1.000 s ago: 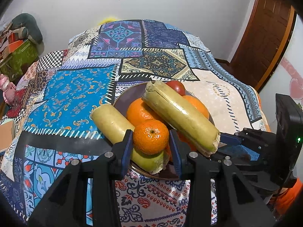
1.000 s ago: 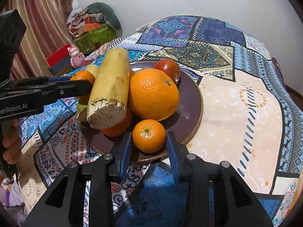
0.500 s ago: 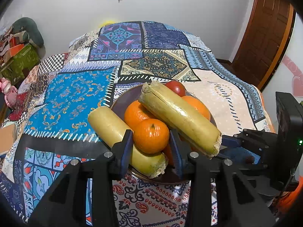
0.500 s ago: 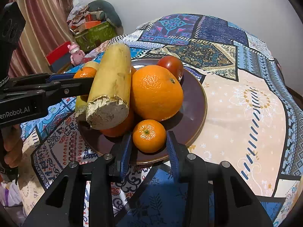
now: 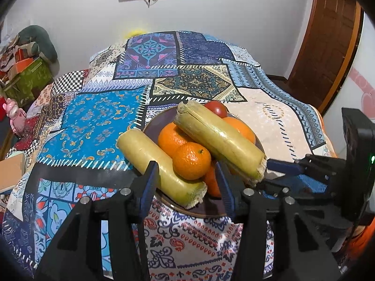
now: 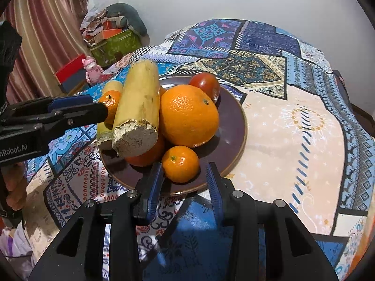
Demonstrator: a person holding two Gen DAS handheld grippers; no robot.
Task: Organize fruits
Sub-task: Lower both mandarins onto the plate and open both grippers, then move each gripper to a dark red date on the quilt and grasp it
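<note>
A dark plate [image 6: 241,126] holds a pile of fruit: a big orange [image 6: 189,114], a tomato [image 6: 206,84] and two sugarcane pieces [image 5: 218,138] [image 5: 154,161]. One mandarin [image 5: 191,161] rests on top of the pile, between the fingers of my left gripper [image 5: 186,182]. Its jaws are opening, with a gap on both sides of the fruit. A second mandarin [image 6: 180,164] lies on the plate's near rim, just ahead of my right gripper [image 6: 184,180]. A gap shows between this mandarin and the right pad, so the pads do not press on it.
The plate stands on a table under a patchwork cloth [image 5: 98,117]. A wooden door [image 5: 328,46] is at the far right. A green box with clutter [image 6: 112,44], a pink toy [image 6: 90,70] and a striped curtain [image 6: 46,35] stand beyond the table's left side.
The left jaws have spread apart and let go of the top mandarin, which stays on the pile. A gap has appeared beside the right gripper's mandarin.
</note>
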